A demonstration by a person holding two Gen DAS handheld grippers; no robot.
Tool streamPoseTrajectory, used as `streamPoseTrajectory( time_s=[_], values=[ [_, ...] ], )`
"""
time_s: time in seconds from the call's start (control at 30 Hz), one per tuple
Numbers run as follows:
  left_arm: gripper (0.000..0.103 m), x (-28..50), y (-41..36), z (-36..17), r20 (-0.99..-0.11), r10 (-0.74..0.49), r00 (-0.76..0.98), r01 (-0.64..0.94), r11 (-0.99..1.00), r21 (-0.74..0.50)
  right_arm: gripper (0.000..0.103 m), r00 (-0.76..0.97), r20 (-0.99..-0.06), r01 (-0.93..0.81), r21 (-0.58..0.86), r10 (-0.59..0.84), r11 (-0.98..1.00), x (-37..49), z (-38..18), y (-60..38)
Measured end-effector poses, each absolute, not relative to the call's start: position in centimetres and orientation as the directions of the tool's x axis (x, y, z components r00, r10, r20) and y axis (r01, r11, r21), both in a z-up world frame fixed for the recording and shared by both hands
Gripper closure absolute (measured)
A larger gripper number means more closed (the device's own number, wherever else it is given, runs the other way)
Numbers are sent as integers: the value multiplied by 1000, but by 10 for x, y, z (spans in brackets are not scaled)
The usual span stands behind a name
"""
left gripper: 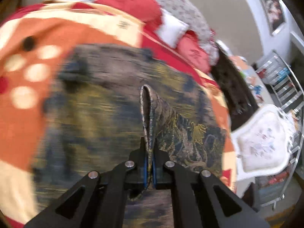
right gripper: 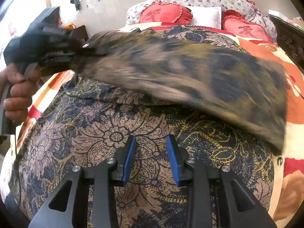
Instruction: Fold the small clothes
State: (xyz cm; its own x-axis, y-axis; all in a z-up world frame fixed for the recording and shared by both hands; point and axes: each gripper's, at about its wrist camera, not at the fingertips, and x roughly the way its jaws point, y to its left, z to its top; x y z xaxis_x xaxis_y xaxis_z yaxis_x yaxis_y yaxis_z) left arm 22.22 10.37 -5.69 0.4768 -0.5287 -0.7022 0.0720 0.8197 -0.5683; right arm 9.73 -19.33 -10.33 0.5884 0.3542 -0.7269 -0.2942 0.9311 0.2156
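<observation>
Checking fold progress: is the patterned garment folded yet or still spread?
Mid-fold: the left gripper holds the patterned garment edge lifted over the flat rest; right gripper open.

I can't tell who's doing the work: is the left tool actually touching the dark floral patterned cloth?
Touching. The left wrist view shows the left tool shut on a fold of the dark floral patterned cloth, pinched between its blue pads.

One garment (right gripper: 152, 152) — two red pillows (right gripper: 167, 12), one white (right gripper: 206, 17).

Two red heart cushions (right gripper: 167, 12) flank a white pillow (right gripper: 206, 17) — orange-and-cream bedspread (right gripper: 292, 98) below, framed picture (left gripper: 273, 13) on the wall.
</observation>
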Motion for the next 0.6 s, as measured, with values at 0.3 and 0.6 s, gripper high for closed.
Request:
streamPoseTrajectory(
  time_s=[0.3,0.6],
  values=[
    [100,208,151,-73,-756,-402,517,-24,876,-482,61,587,-729,-291,216,352,932,98,-104,-193],
    [99,207,151,-83,-788,-326,522,-48,911,-409,61,585,-731,-289,216,350,933,99,-104,-193]
  ],
)
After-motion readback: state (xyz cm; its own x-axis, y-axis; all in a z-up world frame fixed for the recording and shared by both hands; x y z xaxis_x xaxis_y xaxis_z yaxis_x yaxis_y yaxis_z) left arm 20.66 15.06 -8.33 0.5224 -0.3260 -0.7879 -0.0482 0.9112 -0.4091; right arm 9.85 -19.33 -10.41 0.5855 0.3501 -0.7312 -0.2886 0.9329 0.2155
